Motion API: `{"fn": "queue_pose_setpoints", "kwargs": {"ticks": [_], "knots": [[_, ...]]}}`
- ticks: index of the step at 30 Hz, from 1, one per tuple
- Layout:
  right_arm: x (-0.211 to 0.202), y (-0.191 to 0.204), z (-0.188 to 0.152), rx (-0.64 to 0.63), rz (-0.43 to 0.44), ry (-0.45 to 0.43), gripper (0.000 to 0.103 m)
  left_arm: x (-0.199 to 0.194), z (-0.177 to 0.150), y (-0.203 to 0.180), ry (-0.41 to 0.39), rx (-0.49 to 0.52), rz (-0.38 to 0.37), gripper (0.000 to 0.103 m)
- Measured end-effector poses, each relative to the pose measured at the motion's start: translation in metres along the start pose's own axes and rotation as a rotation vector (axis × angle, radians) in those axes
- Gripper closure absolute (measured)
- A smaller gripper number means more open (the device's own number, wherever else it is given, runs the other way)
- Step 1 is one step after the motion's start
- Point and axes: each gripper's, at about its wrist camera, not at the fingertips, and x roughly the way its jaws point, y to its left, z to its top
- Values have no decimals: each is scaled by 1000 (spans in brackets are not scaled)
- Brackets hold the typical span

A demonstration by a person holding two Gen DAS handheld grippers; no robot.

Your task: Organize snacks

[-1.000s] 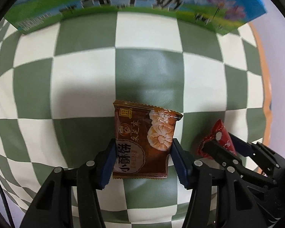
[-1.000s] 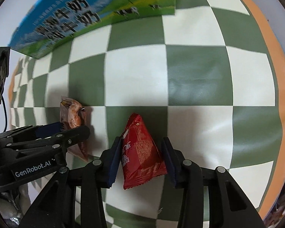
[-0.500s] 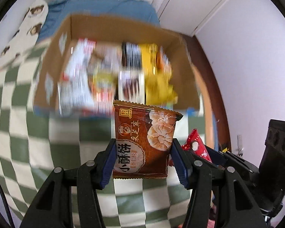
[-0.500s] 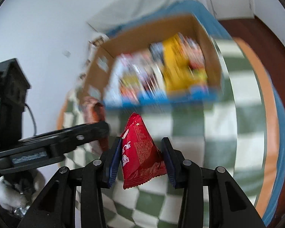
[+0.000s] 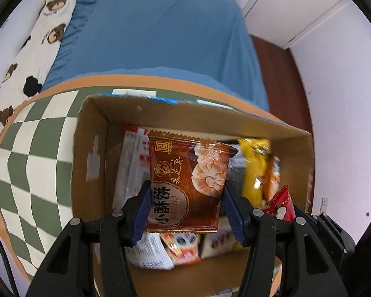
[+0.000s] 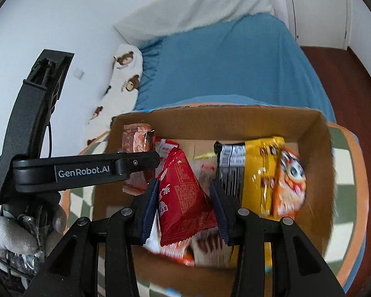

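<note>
Now each hand-held gripper pinches its packet — brown pastry packet (image 5: 185, 185) left, red packet (image 6: 183, 198) right.

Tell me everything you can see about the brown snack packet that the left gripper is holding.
The brown snack packet is a flat, glossy plastic pouch with zigzag crimped ends, white Chinese lettering, a round emblem and a picture of pale pastries. It looks sealed and unopened. It stands upright, clamped at its lower sides between the blue pads of the left gripper. It hangs above the open cardboard box; whether it touches the snacks beneath is unclear. In the right wrist view it shows side-on.
</note>
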Motion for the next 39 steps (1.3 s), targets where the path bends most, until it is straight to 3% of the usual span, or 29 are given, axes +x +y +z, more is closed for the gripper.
{"fn": "queue_pose_setpoints", "kwargs": {"ticks": [7, 8, 9, 11, 13, 15, 23, 32, 39], "knots": [[54, -7, 31, 13, -14, 88, 57, 32, 29, 6, 89, -11, 19, 48], [62, -10, 35, 25, -23, 105, 53, 36, 31, 8, 99, -19, 19, 48], [69, -13, 37, 32, -36, 116, 37, 38, 31, 9, 103, -29, 7, 47], [75, -20, 41, 46, -73, 123, 15, 37, 31, 11, 97, -35, 7, 38], [78, -25, 40, 47, -88, 126, 11, 36, 31, 12, 84, -25, 27, 13], [80, -32, 40, 60, -118, 129, 7, 34, 29, 13, 75, -23, 39, 12], [67, -44, 27, 43, -216, 122, 7, 31, 10, 8, 54, -5, 68, 11], [26, -51, -1, 42, -281, 62, 6, 1, -28, 0, -72, 17, 97, 11], [-20, -46, -36, 20, -327, -9, 4, -33, -78, -14, -186, 51, 114, 11]]}}
